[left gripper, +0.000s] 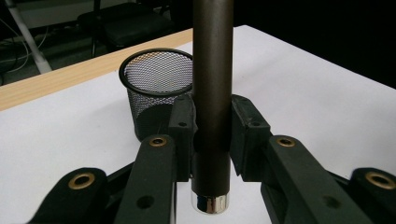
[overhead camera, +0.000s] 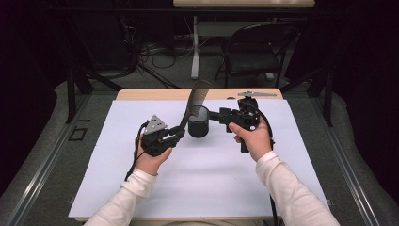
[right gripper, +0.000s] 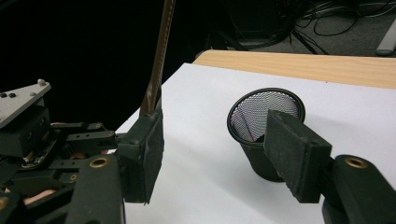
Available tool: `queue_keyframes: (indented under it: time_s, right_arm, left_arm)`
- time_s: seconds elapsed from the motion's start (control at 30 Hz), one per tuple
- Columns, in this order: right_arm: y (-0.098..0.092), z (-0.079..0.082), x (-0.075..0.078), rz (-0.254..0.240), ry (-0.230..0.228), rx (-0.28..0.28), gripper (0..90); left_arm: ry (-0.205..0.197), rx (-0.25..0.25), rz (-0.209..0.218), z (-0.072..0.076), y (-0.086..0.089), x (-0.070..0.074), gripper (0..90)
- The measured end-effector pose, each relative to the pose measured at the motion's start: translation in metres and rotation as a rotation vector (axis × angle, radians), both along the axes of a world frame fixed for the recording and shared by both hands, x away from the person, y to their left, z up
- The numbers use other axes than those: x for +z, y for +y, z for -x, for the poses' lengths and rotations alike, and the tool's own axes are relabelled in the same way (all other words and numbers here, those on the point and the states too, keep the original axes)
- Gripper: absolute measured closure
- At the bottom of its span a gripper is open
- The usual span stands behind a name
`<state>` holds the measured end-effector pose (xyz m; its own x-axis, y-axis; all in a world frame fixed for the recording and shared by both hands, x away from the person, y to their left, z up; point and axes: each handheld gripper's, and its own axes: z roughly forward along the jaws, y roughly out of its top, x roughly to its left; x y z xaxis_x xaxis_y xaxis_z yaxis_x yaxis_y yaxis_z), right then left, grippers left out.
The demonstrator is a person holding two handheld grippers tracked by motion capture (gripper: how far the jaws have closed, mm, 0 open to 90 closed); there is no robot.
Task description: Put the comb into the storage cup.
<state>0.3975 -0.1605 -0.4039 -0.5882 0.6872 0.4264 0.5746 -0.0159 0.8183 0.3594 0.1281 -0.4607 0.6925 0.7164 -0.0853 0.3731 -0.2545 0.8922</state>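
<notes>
Comb (overhead camera: 194, 101): clamped upright in left gripper (overhead camera: 178, 135), just beside mesh cup (overhead camera: 198, 122). Right gripper (overhead camera: 211, 116): jaws apart, straddling cup.

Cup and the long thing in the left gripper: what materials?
Cup: black wire mesh, likely painted metal; light shows through the weave under a solid rim. Comb: dark brown, matte handle, probably plastic, with a shiny chrome-looking end cap; fine teeth show in the right gripper view.

Black wire-mesh cup (left gripper: 156, 79), matt dark comb (left gripper: 212, 70), white paper sheet (overhead camera: 197, 179), wooden table edge (overhead camera: 155, 94)
</notes>
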Motion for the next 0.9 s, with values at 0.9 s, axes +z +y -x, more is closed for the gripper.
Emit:
queue_keyframes:
  time_s: [0.9]
  right_arm:
    - [0.018, -0.009, 0.006, 0.006, 0.043, 0.017, 43.5]
  left_arm:
    - [-0.004, -0.019, -0.018, 0.004, -0.008, -0.006, 72.7]
